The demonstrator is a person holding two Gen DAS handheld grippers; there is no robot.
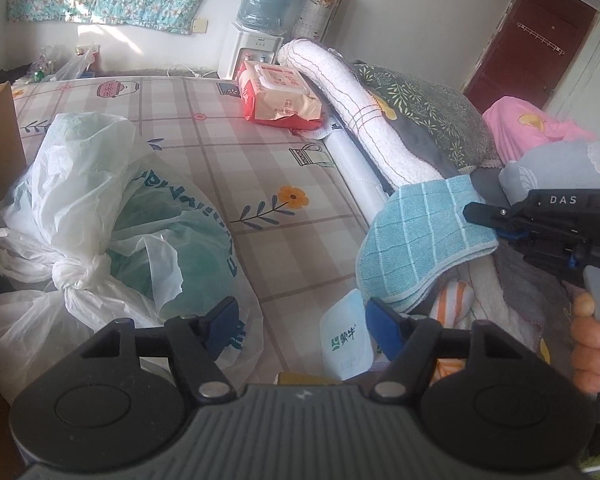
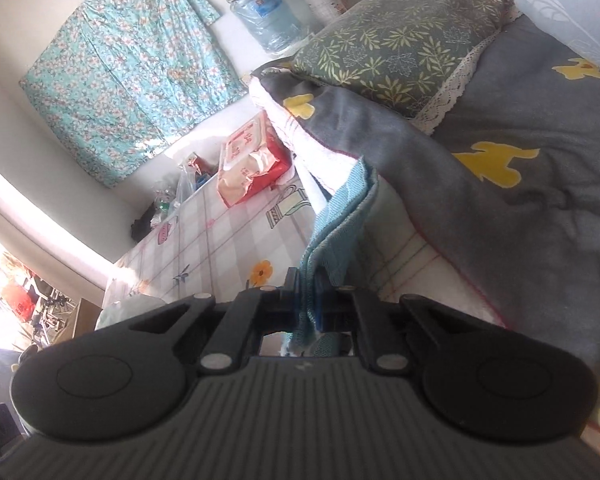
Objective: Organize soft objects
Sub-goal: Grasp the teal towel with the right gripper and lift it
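A folded light-blue checked towel point(image 1: 420, 236) hangs in the air at the bed's edge, pinched by my right gripper point(image 1: 476, 212), which is shut on its right edge. In the right wrist view the towel point(image 2: 336, 220) runs up from between the shut fingers of the right gripper point(image 2: 310, 300). My left gripper point(image 1: 302, 326) is open and empty, low over the table, just left of and below the towel. A white rolled blanket point(image 1: 352, 96), a grey quilt with yellow shapes point(image 2: 520, 200) and a green leaf-print pillow point(image 1: 428, 108) lie on the bed to the right.
A tied white plastic bag point(image 1: 100, 216) with something green inside sits on the checked tablecloth point(image 1: 236, 152) at left. A red tissue pack point(image 1: 280, 96) lies at the back. A small white milk carton point(image 1: 346, 336) stands near my left fingers. A cardboard box point(image 1: 0, 136) is at far left.
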